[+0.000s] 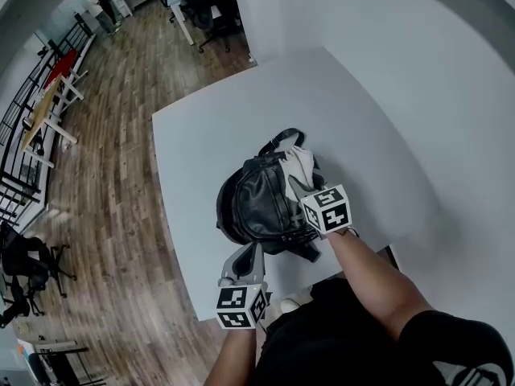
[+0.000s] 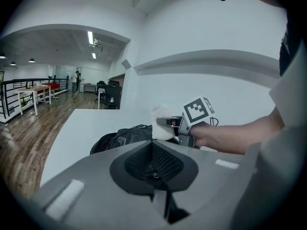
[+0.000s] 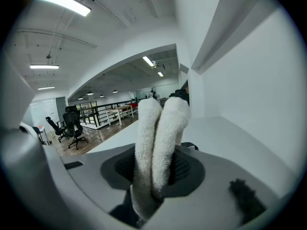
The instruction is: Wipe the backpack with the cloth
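A black leather backpack [image 1: 259, 203] lies on its side in the middle of a white table [image 1: 209, 135]. My right gripper [image 1: 299, 185] hovers over the bag's right top, shut on a folded white cloth [image 1: 300, 164] that rests against the bag near its handle. In the right gripper view the cloth [image 3: 158, 128] stands doubled between the jaws of that gripper [image 3: 159, 176]. My left gripper [image 1: 245, 253] sits at the bag's near edge, jaws together. In the left gripper view that gripper [image 2: 153, 147] shows nothing between its pads, and beyond it lie the backpack [image 2: 117, 138] and the cloth [image 2: 160, 123].
The table's near edge [image 1: 241, 300] runs just under my left gripper, with wood floor [image 1: 121, 183] to the left. A white wall [image 1: 418, 71] borders the table on the right. Office chairs [image 1: 205, 6], desks and a distant person [image 1: 100, 8] stand far off.
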### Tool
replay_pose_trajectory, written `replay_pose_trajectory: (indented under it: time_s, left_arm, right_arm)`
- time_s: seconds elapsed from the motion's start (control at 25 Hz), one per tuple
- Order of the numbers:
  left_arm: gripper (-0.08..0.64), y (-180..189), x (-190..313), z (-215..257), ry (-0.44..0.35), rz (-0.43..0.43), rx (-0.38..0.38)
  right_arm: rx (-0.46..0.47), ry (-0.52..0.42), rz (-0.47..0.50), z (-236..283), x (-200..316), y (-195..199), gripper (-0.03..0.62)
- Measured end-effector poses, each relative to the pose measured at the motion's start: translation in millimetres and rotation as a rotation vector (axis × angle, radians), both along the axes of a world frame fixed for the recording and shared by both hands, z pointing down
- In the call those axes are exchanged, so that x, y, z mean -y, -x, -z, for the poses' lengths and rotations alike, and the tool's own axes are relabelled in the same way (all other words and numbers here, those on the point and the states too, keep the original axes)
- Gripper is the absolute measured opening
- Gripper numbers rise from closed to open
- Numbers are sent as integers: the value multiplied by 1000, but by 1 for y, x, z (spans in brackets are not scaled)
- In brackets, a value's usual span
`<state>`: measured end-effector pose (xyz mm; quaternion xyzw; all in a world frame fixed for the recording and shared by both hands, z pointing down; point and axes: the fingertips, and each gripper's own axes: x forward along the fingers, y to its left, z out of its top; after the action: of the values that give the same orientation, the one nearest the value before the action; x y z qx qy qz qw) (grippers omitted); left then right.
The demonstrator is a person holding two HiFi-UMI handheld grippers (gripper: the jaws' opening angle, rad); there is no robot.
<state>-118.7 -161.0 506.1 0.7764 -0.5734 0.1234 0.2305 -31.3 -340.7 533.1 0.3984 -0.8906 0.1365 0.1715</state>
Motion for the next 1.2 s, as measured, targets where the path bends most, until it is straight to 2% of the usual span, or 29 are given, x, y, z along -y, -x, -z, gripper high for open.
replay_pose_trajectory:
  time_s: [1.2]
  left_arm:
    - [8,-60,-15,12,-35,-190,-10]
  right_arm:
    - [-49,-77,-286,36,-16,-130,127]
